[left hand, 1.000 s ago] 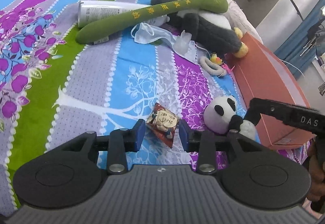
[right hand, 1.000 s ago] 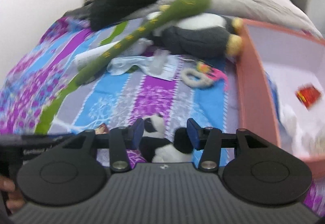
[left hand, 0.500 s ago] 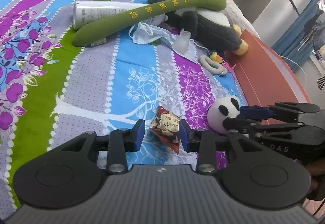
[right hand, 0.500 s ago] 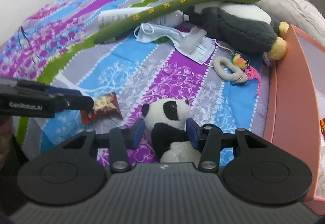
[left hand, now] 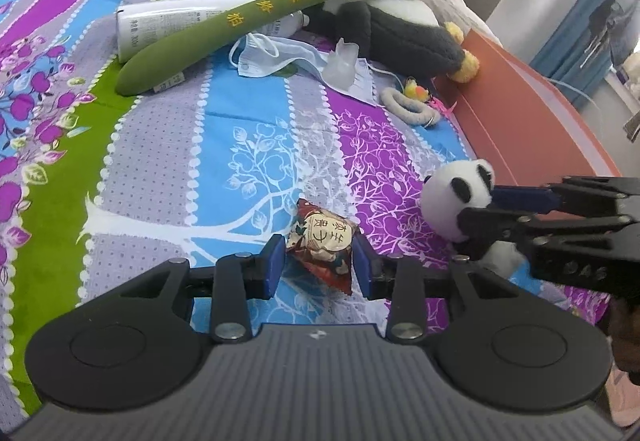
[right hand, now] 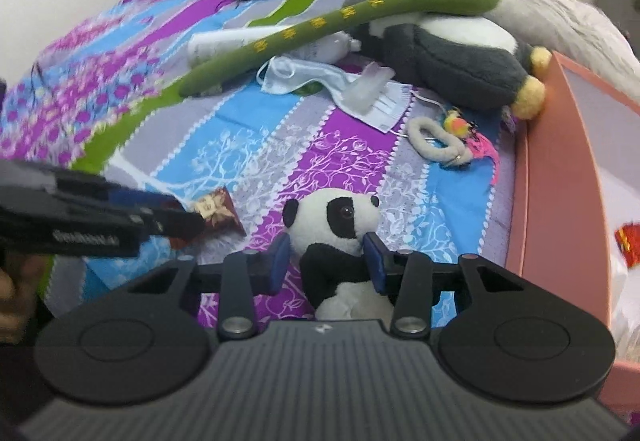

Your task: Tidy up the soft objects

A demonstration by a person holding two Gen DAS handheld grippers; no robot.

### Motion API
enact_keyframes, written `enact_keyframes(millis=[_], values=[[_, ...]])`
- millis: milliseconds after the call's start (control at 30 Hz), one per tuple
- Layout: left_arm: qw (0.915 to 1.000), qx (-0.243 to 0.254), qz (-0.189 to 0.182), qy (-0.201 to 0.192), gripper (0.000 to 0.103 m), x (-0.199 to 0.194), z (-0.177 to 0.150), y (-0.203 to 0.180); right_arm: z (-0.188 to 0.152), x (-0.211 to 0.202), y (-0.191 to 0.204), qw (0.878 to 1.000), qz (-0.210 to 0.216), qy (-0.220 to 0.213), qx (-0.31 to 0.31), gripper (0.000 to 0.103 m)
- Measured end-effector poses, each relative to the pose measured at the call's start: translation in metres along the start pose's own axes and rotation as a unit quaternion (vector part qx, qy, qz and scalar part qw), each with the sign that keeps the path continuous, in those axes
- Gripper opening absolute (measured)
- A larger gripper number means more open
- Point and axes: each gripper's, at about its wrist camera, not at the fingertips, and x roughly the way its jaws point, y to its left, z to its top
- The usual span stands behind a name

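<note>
Blur softens the right wrist view, and the gripper body hides the small panda plush's point(right hand: 340, 237) lower half. The right gripper point(right hand: 327, 259) is closing around its black-and-white neck. The left gripper point(left hand: 319, 265) pinches a red snack packet point(left hand: 323, 243) on the striped bedspread point(left hand: 248, 145). Farther off lie a green plush stick point(left hand: 256, 13), a dark penguin plush point(left hand: 396, 25) and an orange box point(left hand: 532, 129).

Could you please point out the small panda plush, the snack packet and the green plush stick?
small panda plush point(right hand: 334, 215), right wrist view, face.
snack packet point(left hand: 322, 241), left wrist view, printed front.
green plush stick point(left hand: 248, 15), left wrist view, lettered shaft.
</note>
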Motion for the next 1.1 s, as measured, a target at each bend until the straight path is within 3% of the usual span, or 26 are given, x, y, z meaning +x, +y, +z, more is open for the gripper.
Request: enact_keyframes(millis=[300,400,533,767,900,1033,1100], values=[[0.9996,0.027,0.006,0.001,0.043,0.012,0.002,-0.01,0.0,-0.003,-0.004,0.998,-0.003,0.003,0.07,0.044],[0.9992,0.037,0.015,-0.005,0.059,0.012,0.004,-0.014,0.002,-0.008,-0.01,0.995,0.007,0.0,0.098,0.043],[0.9986,0.047,0.019,-0.015,0.062,0.009,0.005,-0.015,0.005,-0.013,-0.017,0.992,0.007,0.001,0.127,0.027],[0.9971,0.069,0.025,-0.021,0.062,0.017,0.009,-0.022,-0.002,-0.001,-0.029,0.989,-0.002,0.015,0.149,0.028],[0.9973,0.068,0.027,-0.011,0.06,0.026,0.013,-0.022,-0.001,0.0,-0.029,0.991,-0.022,0.014,0.133,0.029],[0.9979,0.062,0.016,0.005,0.043,0.035,0.011,-0.022,-0.001,0.002,-0.032,0.993,-0.015,0.015,0.119,0.035],[0.9978,0.063,0.02,0.005,0.041,0.037,0.009,-0.022,0.0,0.002,-0.03,0.994,-0.001,0.008,0.107,0.035]])
